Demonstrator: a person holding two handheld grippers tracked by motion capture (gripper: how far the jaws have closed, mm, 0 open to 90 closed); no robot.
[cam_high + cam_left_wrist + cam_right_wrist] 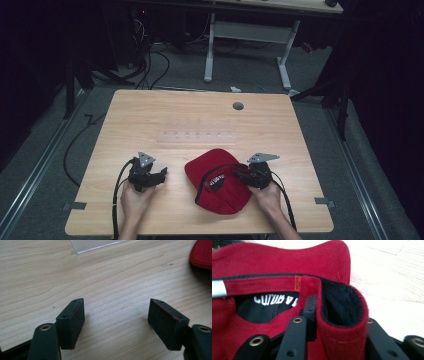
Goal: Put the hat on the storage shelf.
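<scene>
Dim workshop floor and trailing cables frame a pale wooden table (pixel 150 115), where a person seated at its near edge works a red cap (pixel 212 192) that lies upside down on the near right part of the surface. At right, the right gripper (pixel 317 310) is clamped on a folded section of the cap's rim, its jaws pinching red fabric and black sweatband (pixel 342 305) together beside a small orange tag (pixel 298 283); a white-lettered label (pixel 275 300) shows inside the crown. At left, the left gripper (pixel 116 317) rests on bare wood well apart from the cap, jaws spread and holding nothing. The grip appears to be the start of lifting or turning the cap, and doing it well likely means keeping the pinch deep on the doubled band so the soft cloth does not slide out, then raising it slowly while the free gripper comes across to steady the brim.
</scene>
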